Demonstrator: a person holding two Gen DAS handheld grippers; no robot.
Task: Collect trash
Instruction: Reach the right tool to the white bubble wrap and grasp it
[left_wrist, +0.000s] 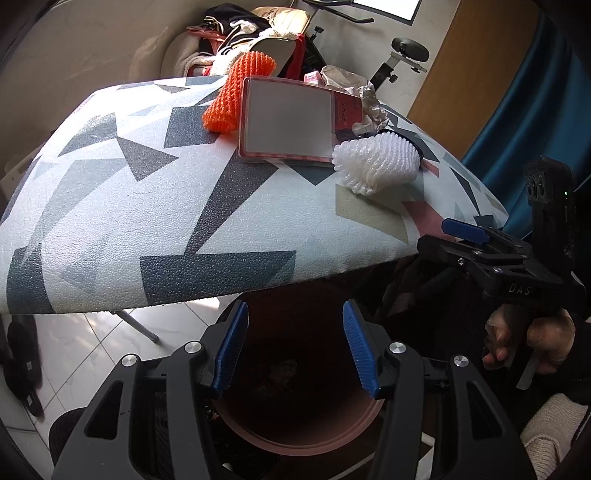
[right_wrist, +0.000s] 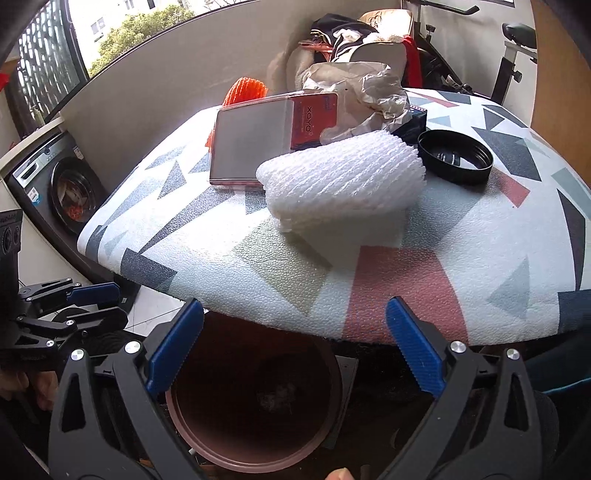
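Both tongs, left half-spread and right spread wide, hang empty over the brown bin, while at twelve o'clock on the worktop lies white foam netting, judged light, soft, best pinched at its near folded edge.

From where I'm driving this, the room's pretty cluttered. There's a table covered in a pale cloth with grey, navy and pink triangles, lit bright by daylight. Off to the left a barred window shows trees outside, and under it sits a grey front-loading washing machine. The floor is white tile. Behind the table I see a heap of clothes, an exercise bike, a wooden door and a blue curtain.
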